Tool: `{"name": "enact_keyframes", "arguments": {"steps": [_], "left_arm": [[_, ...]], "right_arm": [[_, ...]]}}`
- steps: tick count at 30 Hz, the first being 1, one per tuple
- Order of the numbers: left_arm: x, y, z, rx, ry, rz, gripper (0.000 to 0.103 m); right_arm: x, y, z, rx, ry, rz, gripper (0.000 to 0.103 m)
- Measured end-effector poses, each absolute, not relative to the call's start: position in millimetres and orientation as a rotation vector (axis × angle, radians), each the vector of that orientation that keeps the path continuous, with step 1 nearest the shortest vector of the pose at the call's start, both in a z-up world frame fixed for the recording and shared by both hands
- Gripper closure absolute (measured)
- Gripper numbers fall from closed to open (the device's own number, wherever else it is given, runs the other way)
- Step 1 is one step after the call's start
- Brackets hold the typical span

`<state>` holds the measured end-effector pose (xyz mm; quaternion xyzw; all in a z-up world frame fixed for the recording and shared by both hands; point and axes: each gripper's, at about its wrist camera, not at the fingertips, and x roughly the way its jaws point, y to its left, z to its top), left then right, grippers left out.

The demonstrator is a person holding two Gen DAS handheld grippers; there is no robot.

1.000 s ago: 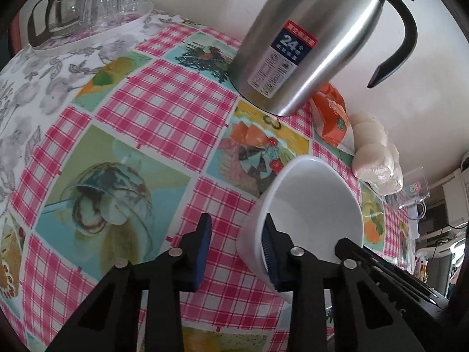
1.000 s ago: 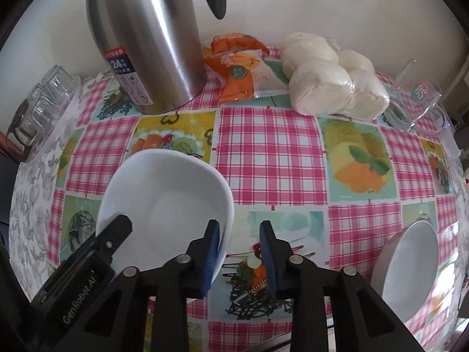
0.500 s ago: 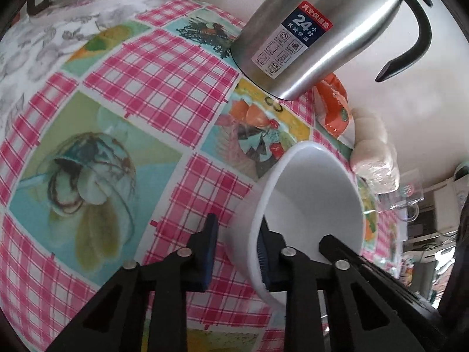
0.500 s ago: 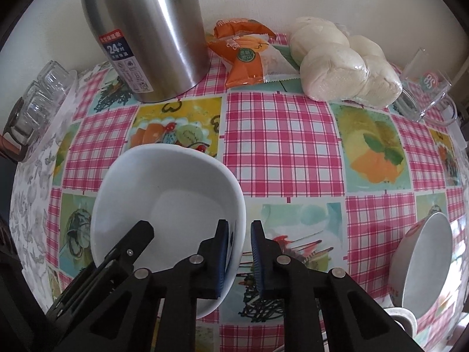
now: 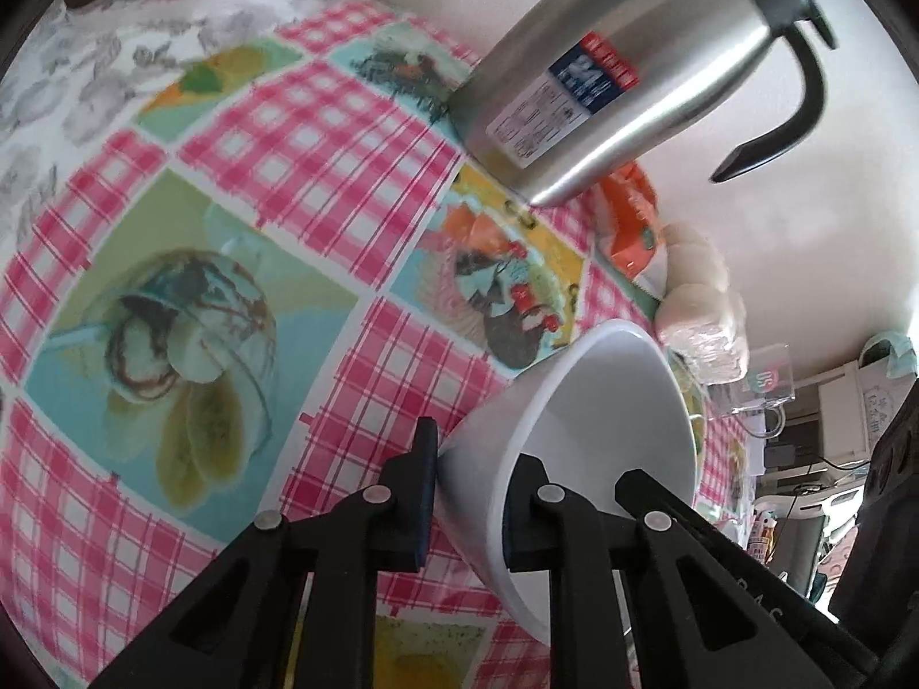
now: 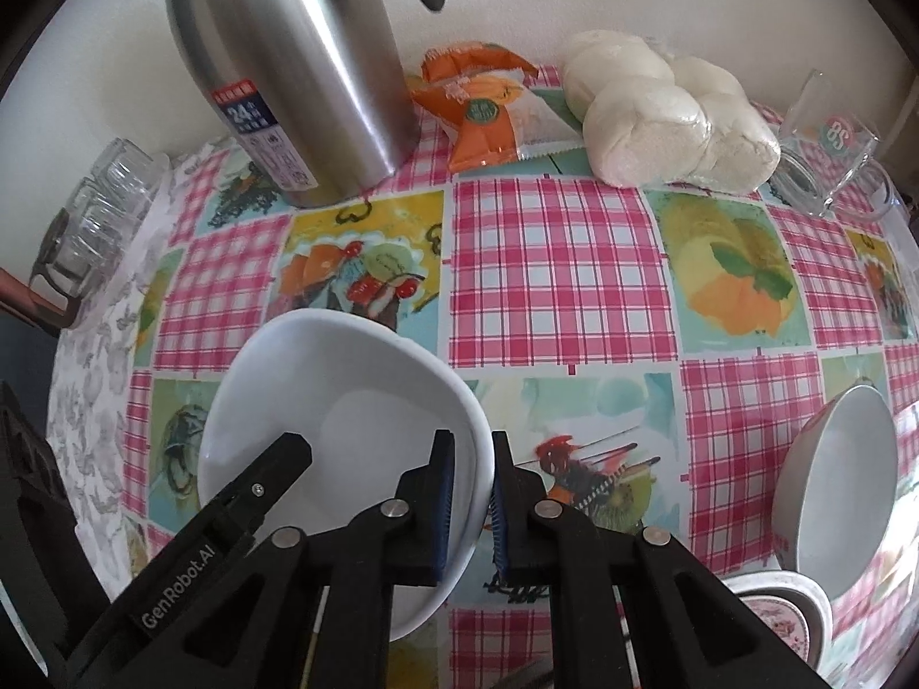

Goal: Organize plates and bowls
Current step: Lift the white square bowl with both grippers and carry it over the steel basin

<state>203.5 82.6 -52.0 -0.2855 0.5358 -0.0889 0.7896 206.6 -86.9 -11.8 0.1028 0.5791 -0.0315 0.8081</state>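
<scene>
Both views are fisheye and sit just behind a gripper, looking steeply down along its fingers, very near the tablecloth [image 5: 321, 115]. The left view faces toward the wall with the steel flask [image 5: 626, 69] at upper right. The right view faces the same wall. Both share the white bowl [image 6: 344, 436], flask [image 6: 287, 57] and buns [image 6: 660, 126].

Both claws point steeply down, side by side. The left claw [image 5: 468, 494] is closing, its pads astride a rim; the right claw [image 6: 471, 508] (blue pads showing) is clamped tight.
</scene>
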Motion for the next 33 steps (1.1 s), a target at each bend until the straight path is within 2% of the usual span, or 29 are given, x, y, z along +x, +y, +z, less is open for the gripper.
{"name": "enact_keyframes", "arguments": {"steps": [15, 23, 33], "left_arm": [[162.8, 60.5, 51.0, -0.524, 0.981, -0.238, 0.085], [133.4, 33.2, 81.1, -0.481, 0.950, -0.298, 0.085], [96.7, -8.3, 97.5, -0.371, 0.939, -0.320, 0.085]], "right_arm": [[154.5, -107.3, 76.3, 0.270, 1.037, -0.001, 0.091], [115.1, -141.2, 105.5, 0.355, 0.977, 0.017, 0.091], [67.2, -180.6, 108.5, 0.434, 0.927, 0.017, 0.090]]}}
